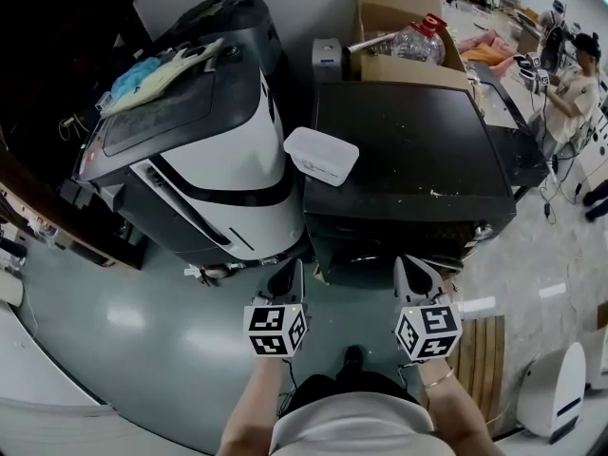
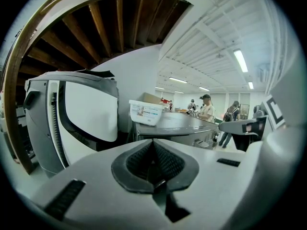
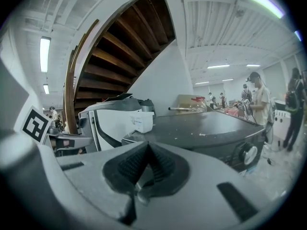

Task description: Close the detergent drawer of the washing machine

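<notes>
Although sought along the upper front edge of the washing machine (image 1: pixel 408 141), cannot pick out the detergent drawer as anything standing proud. Looks flush there in both gripper views, with only the knob (image 3: pixel 249 155) plain toward the front right corner. Too dark and too steep in the head view to settle it. Judging by that, probably pushed home, or very nearly. At most leaves a confirming press at the front left corner. Shows the left gripper (image 2: pixel 153 163) clamped fully together on nothing, pads meeting. Shows the right gripper (image 3: pixel 146 169) likewise closed and empty. Finds both side by side just short of the front edge, touching neither panel nor drawer. Farther out, finds a white container (image 1: pixel 321 154) at the left edge of the top, overhanging it. Beside that edge, shows a white-and-black appliance (image 1: pixel 209 160). Behind the back edge, shows a cardboard box (image 1: pixel 399 65) with a clear bottle (image 1: pixel 418 38) in it.
</notes>
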